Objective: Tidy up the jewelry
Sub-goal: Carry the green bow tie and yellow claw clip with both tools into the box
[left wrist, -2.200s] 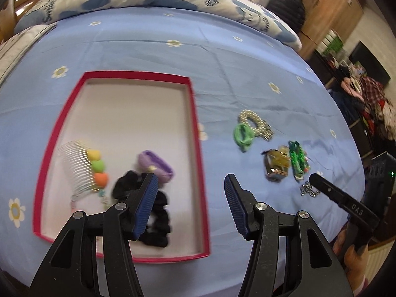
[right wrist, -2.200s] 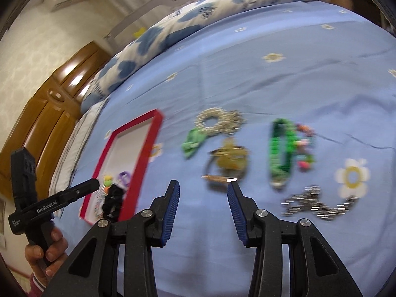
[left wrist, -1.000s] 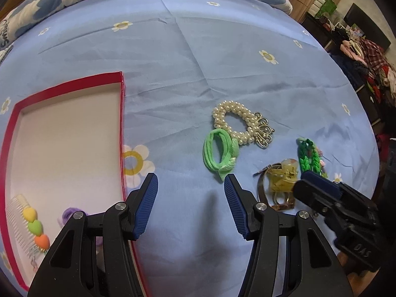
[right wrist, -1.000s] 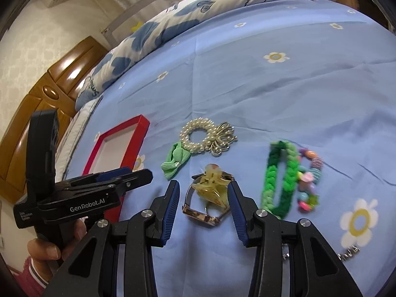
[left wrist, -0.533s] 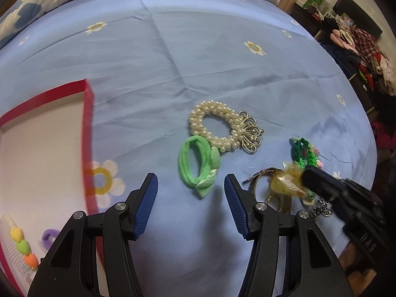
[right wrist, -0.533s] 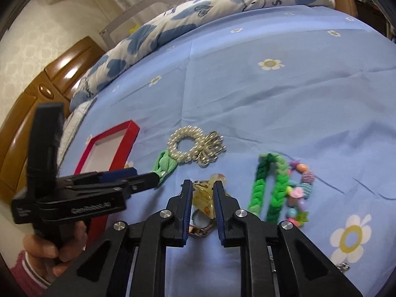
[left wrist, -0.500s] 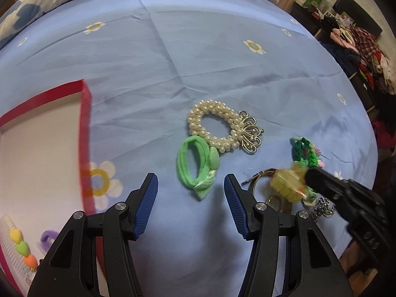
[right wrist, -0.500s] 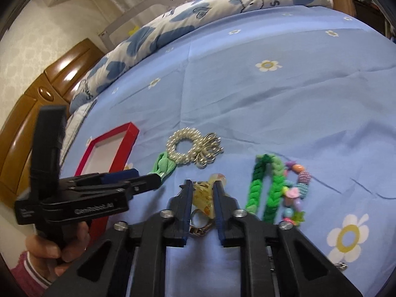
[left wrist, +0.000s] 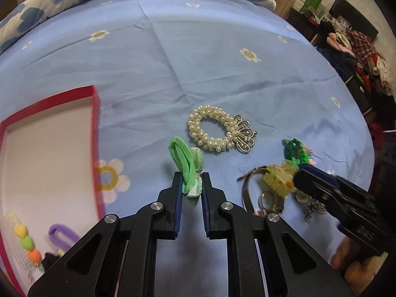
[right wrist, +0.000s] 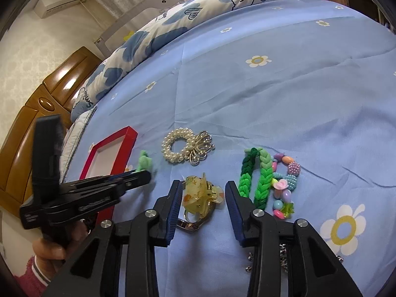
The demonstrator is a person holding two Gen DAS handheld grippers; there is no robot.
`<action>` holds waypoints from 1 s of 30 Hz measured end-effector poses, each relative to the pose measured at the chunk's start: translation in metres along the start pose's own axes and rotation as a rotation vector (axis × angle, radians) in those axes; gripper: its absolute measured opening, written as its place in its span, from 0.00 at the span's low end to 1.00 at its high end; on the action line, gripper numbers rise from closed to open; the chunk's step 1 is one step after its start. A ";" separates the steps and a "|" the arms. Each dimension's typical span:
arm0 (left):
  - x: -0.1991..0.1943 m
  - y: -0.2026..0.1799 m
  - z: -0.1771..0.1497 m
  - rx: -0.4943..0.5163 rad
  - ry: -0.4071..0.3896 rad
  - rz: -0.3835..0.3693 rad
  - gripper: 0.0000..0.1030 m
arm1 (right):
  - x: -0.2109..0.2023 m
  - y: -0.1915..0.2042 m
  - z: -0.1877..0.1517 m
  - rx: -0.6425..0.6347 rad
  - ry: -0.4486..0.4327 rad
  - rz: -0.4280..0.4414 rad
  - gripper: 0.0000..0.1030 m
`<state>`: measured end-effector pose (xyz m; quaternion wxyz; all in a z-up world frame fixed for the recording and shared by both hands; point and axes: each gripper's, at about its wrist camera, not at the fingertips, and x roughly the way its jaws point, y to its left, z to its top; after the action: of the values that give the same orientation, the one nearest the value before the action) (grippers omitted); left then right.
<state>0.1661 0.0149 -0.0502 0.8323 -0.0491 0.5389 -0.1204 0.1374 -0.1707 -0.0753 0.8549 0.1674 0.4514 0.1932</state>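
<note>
My left gripper is shut on the green hair tie, which stands up off the blue bedsheet. It also shows in the right wrist view. My right gripper is open, its jaws either side of the yellow hair claw, which rests on a metal bracelet. The claw also shows in the left wrist view. The pearl bracelet with a gold charm lies just beyond. The red-rimmed tray sits at the left.
A green braided band and a coloured bead bracelet lie right of the claw. A silver chain lies under my right gripper. In the tray are a comb with coloured hearts and a purple tie. A pillow lies behind.
My left gripper has closed on the green hair tie and lifted it upright. My right gripper, shut on the yellow claw half a second ago, has opened around it.
</note>
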 end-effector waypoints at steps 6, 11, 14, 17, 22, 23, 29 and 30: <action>-0.026 0.009 -0.011 -0.027 -0.033 -0.014 0.12 | 0.015 0.004 0.001 -0.025 0.009 -0.035 0.18; -0.046 0.013 -0.017 -0.042 -0.065 -0.017 0.12 | 0.009 0.013 0.000 -0.061 -0.010 -0.056 0.04; -0.055 0.018 -0.021 -0.056 -0.081 -0.014 0.12 | 0.003 0.019 -0.003 -0.074 -0.022 -0.051 0.04; -0.068 0.029 -0.028 -0.077 -0.101 -0.003 0.12 | -0.005 0.027 -0.004 -0.082 -0.036 -0.040 0.04; -0.084 0.051 -0.038 -0.129 -0.124 0.017 0.12 | -0.014 0.051 -0.001 -0.109 -0.054 0.005 0.04; -0.087 0.056 -0.040 -0.139 -0.129 0.021 0.12 | -0.014 0.056 -0.001 -0.110 -0.054 0.018 0.04; -0.102 0.090 -0.054 -0.207 -0.148 0.050 0.12 | -0.002 0.095 -0.003 -0.152 -0.032 0.085 0.04; -0.103 0.096 -0.057 -0.216 -0.150 0.053 0.12 | 0.000 0.100 -0.004 -0.158 -0.027 0.095 0.04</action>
<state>0.0883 0.1361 -0.0024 0.8629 -0.1331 0.4862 -0.0358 0.1163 -0.0831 -0.0314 0.8613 0.1235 0.4147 0.2663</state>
